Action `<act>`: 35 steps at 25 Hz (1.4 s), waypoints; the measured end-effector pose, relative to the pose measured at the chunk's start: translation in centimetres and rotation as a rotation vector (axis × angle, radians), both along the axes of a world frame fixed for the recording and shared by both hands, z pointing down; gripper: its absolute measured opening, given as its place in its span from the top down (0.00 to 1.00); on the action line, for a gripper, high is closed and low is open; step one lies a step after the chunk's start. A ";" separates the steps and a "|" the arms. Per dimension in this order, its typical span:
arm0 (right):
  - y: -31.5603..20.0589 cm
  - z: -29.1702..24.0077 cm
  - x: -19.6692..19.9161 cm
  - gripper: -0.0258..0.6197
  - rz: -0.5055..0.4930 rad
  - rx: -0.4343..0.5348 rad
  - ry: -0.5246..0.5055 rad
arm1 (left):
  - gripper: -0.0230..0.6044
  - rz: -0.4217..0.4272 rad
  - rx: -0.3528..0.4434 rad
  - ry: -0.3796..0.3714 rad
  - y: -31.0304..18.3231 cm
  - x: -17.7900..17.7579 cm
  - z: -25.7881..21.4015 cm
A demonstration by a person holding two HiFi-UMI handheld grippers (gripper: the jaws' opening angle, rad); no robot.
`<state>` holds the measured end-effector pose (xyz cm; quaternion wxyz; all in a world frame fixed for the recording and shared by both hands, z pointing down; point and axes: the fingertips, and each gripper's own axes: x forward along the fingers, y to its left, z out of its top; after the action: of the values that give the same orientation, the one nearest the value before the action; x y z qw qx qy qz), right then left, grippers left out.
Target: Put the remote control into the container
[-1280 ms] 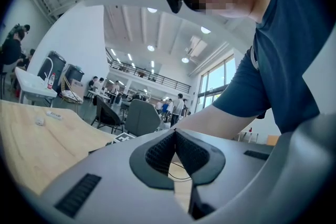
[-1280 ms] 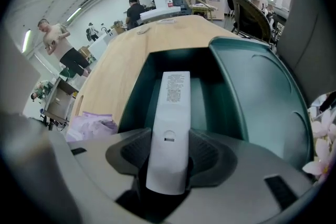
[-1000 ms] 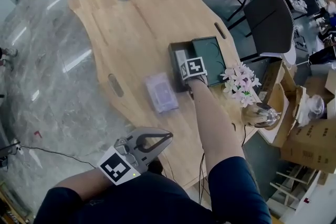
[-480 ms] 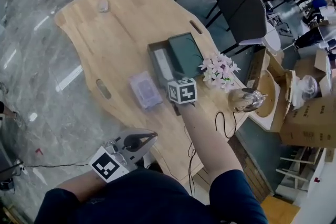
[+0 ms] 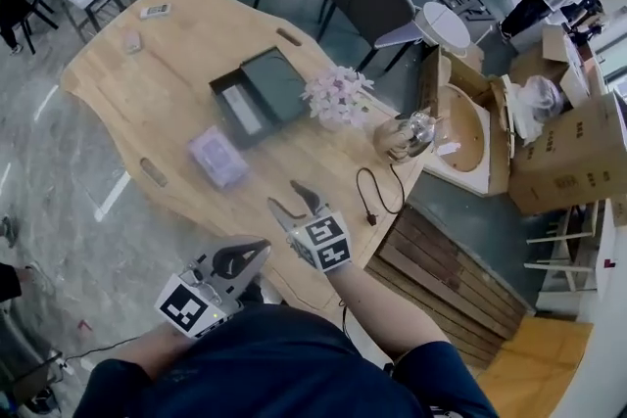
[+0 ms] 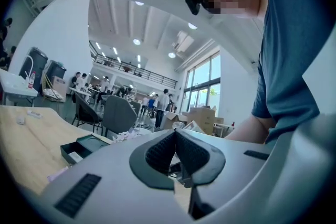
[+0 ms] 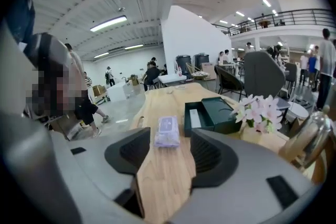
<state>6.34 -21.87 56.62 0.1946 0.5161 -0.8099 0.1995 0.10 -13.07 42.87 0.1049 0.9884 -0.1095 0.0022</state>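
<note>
wood table (image 5: 176, 64), remote (image 5: 242, 110) in container (image 5: 222, 110), far from r gripper (image 5: 291, 199), jaws spread, l gripper (image 5: 251, 255) jaws together

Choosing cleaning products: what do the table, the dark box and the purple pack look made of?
The table looks like light wood with a matte finish and visible grain. The dark box is probably rigid card: matte dark green with crisp edges. The purple pack is likely soft plastic film, puffy with rounded edges.

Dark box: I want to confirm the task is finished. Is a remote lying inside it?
Yes, a pale remote lies in one half of the open dark box.
</note>
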 end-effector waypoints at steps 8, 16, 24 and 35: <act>10.8 -9.5 4.3 0.70 0.046 0.225 -0.056 | 0.91 0.068 0.051 -0.016 6.7 5.2 -3.1; 16.9 -12.0 7.0 0.86 0.098 0.292 -0.141 | 0.91 0.106 0.060 -0.024 9.3 8.2 -3.9; 18.4 -13.6 6.7 0.92 0.053 0.388 -0.129 | 0.91 0.124 0.036 -0.022 10.1 10.2 -3.6; 19.6 -14.6 6.4 0.93 0.007 0.456 -0.168 | 0.91 0.126 0.053 -0.043 11.2 10.9 -3.7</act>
<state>12.79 -2.26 42.04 0.0044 0.5312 -0.8455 0.0545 10.99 -1.83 39.15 0.0761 0.9955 -0.0493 0.0269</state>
